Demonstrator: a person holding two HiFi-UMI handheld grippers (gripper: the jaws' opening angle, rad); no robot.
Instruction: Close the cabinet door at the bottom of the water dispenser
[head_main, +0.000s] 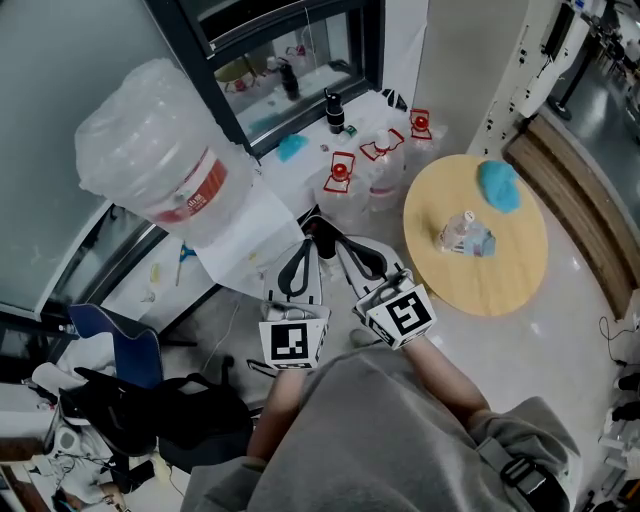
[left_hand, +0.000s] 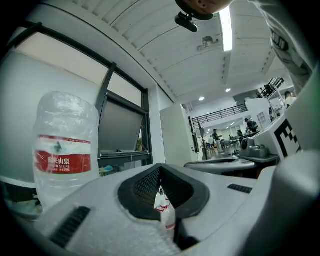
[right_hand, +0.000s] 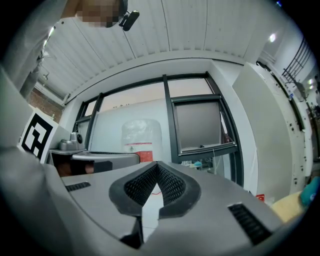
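Note:
The water dispenser is a white box under a big clear upturned water bottle with a red label. Its lower front and cabinet door are hidden from me. My left gripper and right gripper hover side by side just in front of the dispenser, both pointing about level. In the left gripper view the left gripper is shut with nothing held, and the bottle stands to the left. In the right gripper view the right gripper has its pads meeting at the tips, empty, with the bottle straight ahead.
A round wooden table to the right carries a blue cloth and a small plastic bottle. Several red-capped bottles stand on the floor by the dark-framed window. A blue chair and black bags lie at lower left.

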